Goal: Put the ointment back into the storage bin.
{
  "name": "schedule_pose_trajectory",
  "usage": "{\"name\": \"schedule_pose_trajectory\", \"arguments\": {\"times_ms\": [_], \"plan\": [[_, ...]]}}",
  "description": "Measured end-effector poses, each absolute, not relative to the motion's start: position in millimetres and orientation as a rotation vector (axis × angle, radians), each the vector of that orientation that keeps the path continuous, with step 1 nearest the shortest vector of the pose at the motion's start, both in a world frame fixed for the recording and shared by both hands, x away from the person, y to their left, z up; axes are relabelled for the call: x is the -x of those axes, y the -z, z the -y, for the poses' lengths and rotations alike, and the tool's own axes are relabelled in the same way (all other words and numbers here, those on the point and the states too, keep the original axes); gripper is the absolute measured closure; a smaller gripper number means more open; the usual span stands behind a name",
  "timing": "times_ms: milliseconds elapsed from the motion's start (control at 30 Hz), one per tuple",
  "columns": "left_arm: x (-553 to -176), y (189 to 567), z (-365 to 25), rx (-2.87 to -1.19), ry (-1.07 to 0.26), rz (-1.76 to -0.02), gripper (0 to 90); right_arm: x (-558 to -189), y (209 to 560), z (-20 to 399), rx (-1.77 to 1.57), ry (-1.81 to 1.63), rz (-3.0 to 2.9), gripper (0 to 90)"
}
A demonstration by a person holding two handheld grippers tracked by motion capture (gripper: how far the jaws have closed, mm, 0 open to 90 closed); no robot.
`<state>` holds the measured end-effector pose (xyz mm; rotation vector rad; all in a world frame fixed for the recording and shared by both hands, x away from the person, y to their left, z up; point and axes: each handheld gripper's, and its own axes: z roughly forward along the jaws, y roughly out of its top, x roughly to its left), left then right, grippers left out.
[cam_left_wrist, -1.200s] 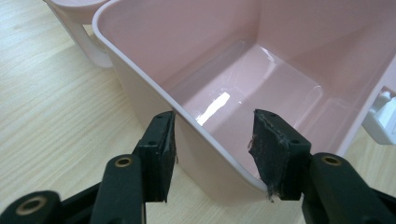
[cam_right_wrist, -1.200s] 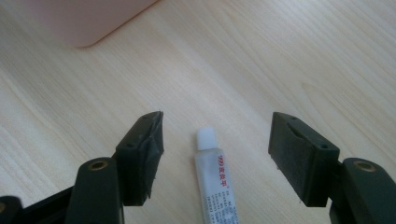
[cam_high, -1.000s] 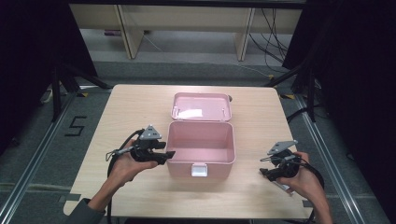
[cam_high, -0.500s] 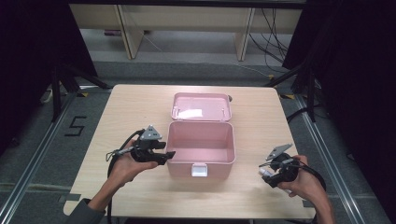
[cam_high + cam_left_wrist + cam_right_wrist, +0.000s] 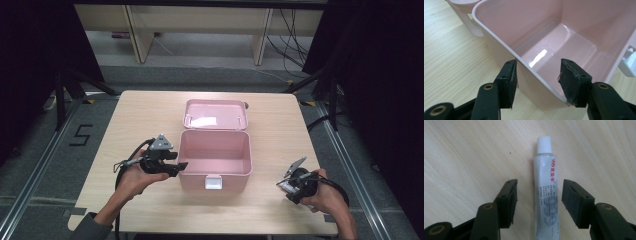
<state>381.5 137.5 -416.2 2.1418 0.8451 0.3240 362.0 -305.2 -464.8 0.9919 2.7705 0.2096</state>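
White tube [image 5: 545, 192] on wood between the right gripper's [image 5: 539, 195] closing, untouching jaws; left gripper [image 5: 537, 82] astride the pink box's [image 5: 554, 37] wall, unclamped.

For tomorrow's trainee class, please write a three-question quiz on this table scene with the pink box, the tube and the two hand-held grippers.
1. True or false: the pink box has its lid closed.
2. What lies between the jaws of the right gripper? A) a spoon B) a white tube C) a key
3. Where do the jaws of the left gripper stand in relation to the box?

Key
1. False: the lid lies open behind the box, whose inside is bare.
2. B: the white tube lies on the table; the jaws have just been closing, with a gap left at each pad.
3. They straddle its near wall, one outside touching, one inside with a gap.
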Motion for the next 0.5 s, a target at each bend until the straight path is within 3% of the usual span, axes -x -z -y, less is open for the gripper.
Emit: {"name": "schedule_pose_trajectory", "arguments": {"times_ms": [500], "plan": [[-382, 416, -137, -2.143, -0.322, -0.844, 47.7, -373, 471, 310, -1.046, -0.161, -2.813, 62.4]]}}
